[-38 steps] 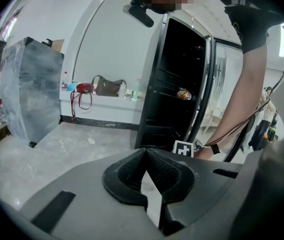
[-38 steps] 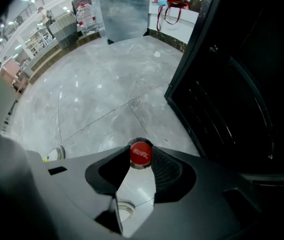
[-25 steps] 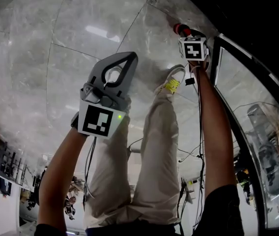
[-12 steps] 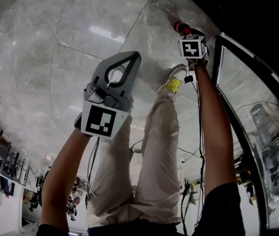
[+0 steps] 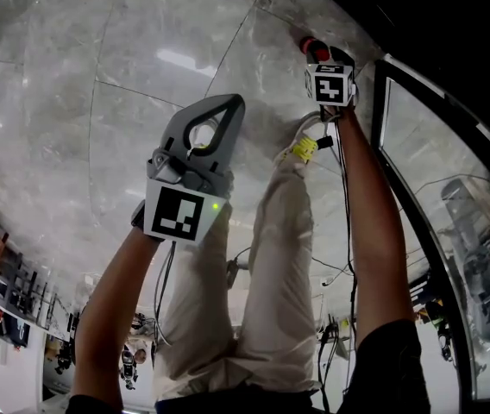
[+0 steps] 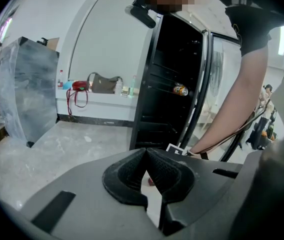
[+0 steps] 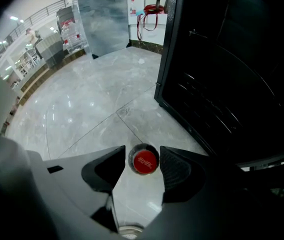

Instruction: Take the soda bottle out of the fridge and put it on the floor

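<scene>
floor [image 5: 98, 59] is glossy grey marble-look tile with thin seams, ceiling lights bouncing off it. The soda bottle [image 7: 145, 161] with the red cap stands upright on it, near the front corner of the black fridge [image 7: 222, 59], which sits on the same tiles. A white and yellow shoe [image 5: 304, 142] is planted near the bottle, and a tall grey panel [image 7: 103, 19] stands further back

You're in a big open hall, more shop or showroom than home. A polished grey stone floor [image 5: 124, 76] spreads wide around you. A tall black display fridge [image 6: 167, 74] with a glass door [image 5: 426, 214] stands at your two o'clock. A white wall ledge [image 6: 99, 98] carries a bag [image 6: 104, 83]. At ten o'clock, railings [image 7: 39, 14] and stocked racks [image 7: 68, 31] line the far side.
</scene>
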Demonstrator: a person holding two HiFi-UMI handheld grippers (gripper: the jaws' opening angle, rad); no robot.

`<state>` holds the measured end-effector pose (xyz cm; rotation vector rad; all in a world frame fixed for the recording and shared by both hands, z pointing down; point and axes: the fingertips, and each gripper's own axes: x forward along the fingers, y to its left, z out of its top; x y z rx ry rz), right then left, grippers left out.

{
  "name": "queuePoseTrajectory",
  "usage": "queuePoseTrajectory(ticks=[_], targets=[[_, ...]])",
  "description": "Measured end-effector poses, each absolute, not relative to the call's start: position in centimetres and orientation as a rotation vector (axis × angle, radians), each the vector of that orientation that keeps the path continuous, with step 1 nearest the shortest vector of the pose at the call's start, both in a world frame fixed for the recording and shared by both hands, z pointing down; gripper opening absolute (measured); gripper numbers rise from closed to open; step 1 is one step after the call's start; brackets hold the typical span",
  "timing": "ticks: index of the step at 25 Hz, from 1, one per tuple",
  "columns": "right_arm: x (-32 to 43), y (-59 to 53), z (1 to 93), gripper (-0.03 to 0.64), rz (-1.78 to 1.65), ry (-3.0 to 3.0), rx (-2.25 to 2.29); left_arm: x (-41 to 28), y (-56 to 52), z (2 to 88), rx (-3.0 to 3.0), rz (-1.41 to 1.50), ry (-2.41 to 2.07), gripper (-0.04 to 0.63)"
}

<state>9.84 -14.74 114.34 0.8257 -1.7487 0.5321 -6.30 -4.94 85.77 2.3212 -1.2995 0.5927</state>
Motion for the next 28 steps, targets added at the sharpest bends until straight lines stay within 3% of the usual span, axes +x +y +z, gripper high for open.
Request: queuePoseTrajectory(ticks=[8,13,15,21,28], targets=[[10.3,-13.3,111.2,0.175,0.569,-1.73,0.832,-6.1,-5.0,83.1,2.339,0.594,-1.306,0.018],[11.5,-13.0,106.7,0.013,0.594,-1.69,0.895,-5.1,-5.3,78.8,2.365,0.582,-1.297,0.018],[11.9,-13.1,105.0,-0.006,0.613,-1.68,0.945,-4.8,-5.2,77.1,2.372,0.574,-1.295,0.018],[11.3,-12.6,99.4,-0.007,0.755,-1.75,1.075,-4.3,-5.0,73.7,2.387,0.549,-1.304,0.018],[9.5,-11.7,88.2,-0.006,0.664,-1.991,1.17,-3.2,-5.3,69.2,2.421,0.501,-1.311,0.018]])
